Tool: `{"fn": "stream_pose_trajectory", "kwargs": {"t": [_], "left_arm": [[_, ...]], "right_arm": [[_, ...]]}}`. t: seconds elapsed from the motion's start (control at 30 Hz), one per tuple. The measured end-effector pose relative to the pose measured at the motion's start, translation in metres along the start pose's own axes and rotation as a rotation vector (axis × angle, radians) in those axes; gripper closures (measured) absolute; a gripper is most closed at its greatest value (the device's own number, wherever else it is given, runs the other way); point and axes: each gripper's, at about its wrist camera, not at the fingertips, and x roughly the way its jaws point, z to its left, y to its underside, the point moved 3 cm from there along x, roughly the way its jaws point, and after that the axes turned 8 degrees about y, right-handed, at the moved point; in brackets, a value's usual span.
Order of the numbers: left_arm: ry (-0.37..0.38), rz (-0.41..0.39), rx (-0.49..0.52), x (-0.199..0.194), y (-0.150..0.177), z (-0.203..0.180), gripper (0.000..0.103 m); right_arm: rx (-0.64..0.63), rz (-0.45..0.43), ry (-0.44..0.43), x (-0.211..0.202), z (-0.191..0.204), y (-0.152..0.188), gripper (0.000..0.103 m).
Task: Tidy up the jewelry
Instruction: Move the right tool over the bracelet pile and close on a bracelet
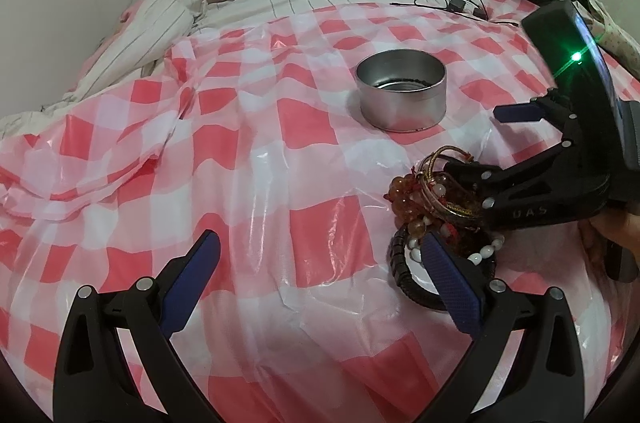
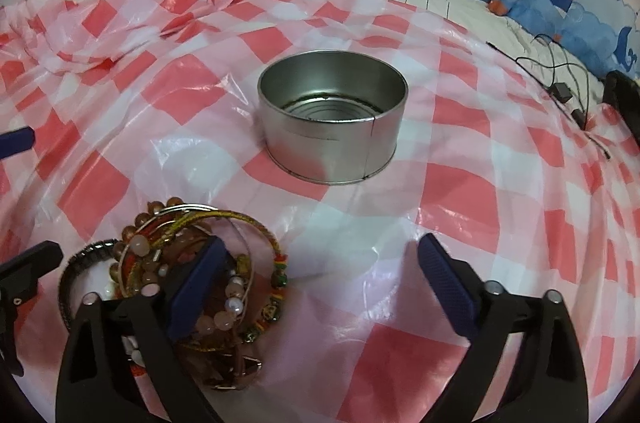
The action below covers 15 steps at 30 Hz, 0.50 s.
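On the checked cloth the tin is sitting upright and empty, and the jewelry pile is lying well short of it, toward the near left in the right wrist view. The right gripper is gaping wide, its left finger reaching over the pile's middle, so it is judged the nearer. The left gripper is also spread wide, holding nothing, with the pile just off its right finger.
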Motion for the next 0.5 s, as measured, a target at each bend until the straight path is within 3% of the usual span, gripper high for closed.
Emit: {"fn": "stream_pose_trajectory", "kwargs": {"t": [0.07,0.23,0.3,0.37,0.5], "left_arm": [[0.000,0.001,-0.001,0.000,0.000,0.000,0.006],[0.004,0.001,0.007,0.001,0.000,0.000,0.006],[0.005,0.000,0.009,0.001,0.000,-0.001,0.006],[0.005,0.000,0.008,0.001,0.000,-0.001,0.006],[-0.001,0.004,0.006,0.001,0.000,-0.002,0.006]], "right_arm": [[0.064,-0.003,-0.088,-0.003,-0.005,-0.002,0.027],[0.063,0.004,-0.127,0.001,0.001,-0.003,0.029],[0.073,-0.018,-0.184,-0.001,0.004,-0.007,0.031],[0.078,-0.007,-0.237,0.003,0.007,-0.010,0.043],[0.079,0.033,-0.291,0.008,0.010,-0.010,0.084]]}}
